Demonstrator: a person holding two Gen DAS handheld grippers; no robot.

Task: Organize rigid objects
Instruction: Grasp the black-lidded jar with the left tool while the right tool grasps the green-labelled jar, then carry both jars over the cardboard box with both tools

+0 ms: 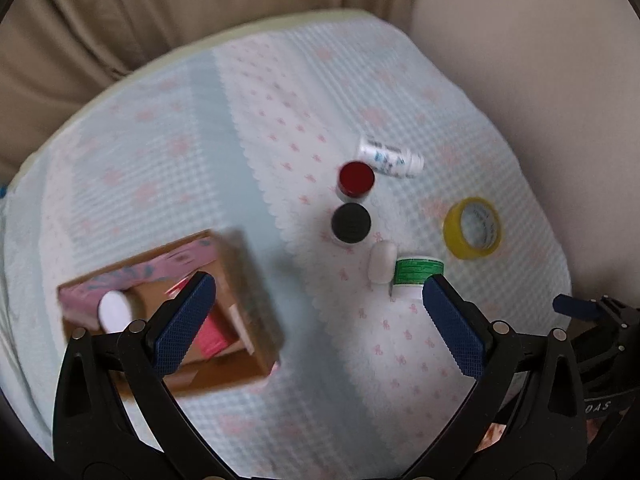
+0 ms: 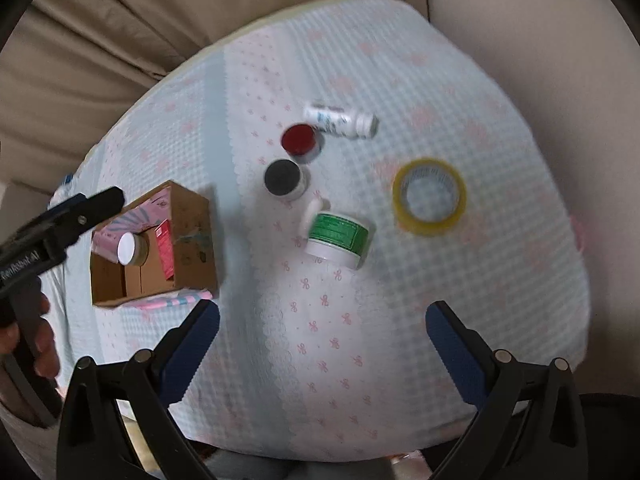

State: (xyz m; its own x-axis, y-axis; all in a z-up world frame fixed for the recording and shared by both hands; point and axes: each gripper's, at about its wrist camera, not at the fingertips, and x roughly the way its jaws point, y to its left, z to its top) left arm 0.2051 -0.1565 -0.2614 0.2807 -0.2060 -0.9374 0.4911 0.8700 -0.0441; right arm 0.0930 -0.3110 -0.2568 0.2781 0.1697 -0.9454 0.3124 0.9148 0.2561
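Note:
My left gripper (image 1: 319, 282) hangs open and empty above the cloth, its left finger over an open cardboard box (image 1: 240, 280). The box (image 2: 192, 232) holds a white-lidded jar (image 2: 128, 248) and a red carton (image 2: 165, 250). On the cloth stand a red-lidded jar (image 2: 298, 138) and a black-lidded jar (image 2: 282, 178). A white bottle (image 2: 340, 120) lies on its side, and a green-labelled white jar (image 2: 340, 236) lies beside a small white oval piece (image 2: 314, 212). A yellow tape roll (image 2: 429, 196) sits to the right. My right gripper (image 2: 322, 308) is open and empty, nearer than the green jar.
A round table under a light blue and pink patterned cloth (image 2: 360, 340) carries everything. Beige curtain folds (image 1: 120, 20) hang behind it. A hand (image 2: 40, 344) holds the left gripper's black frame (image 2: 60, 224) at the left edge. A blue finger of the right gripper (image 1: 576, 307) shows at right.

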